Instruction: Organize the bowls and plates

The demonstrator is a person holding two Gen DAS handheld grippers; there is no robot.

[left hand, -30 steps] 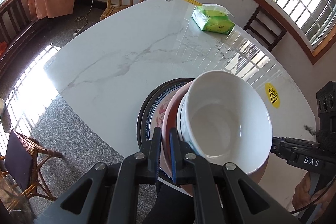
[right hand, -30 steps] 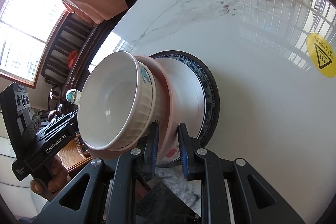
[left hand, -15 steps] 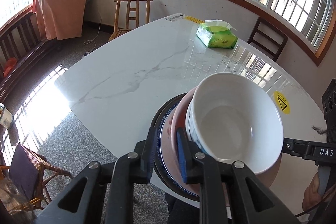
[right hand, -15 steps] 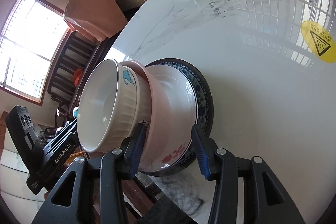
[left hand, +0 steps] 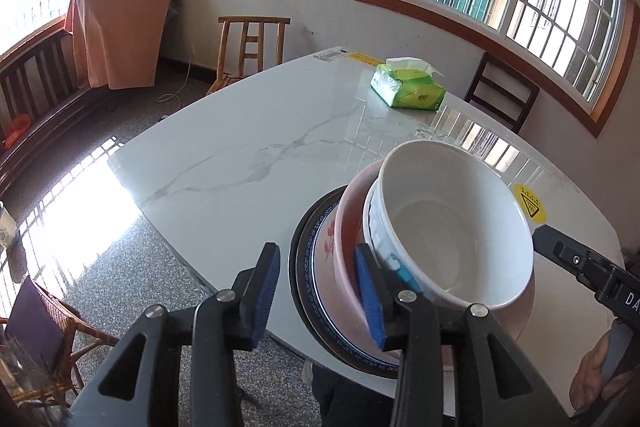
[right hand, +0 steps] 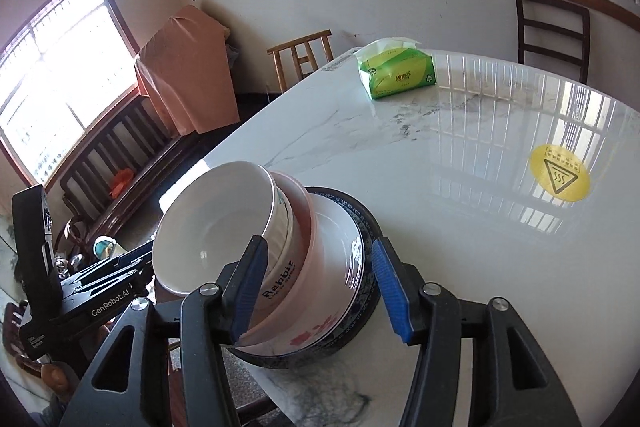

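Left wrist: both grippers' fingers [left hand: 370, 297] spread wide around stacked bowls [left hand: 452, 227].

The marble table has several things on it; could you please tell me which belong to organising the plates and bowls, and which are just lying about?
Part of the job:
- white bowl, top of the stack
- pink bowl beneath it
- white floral plate
- dark blue-rimmed plate at the bottom

Just lying about:
- green tissue pack
- yellow warning sticker
- wooden chair beyond the marble table
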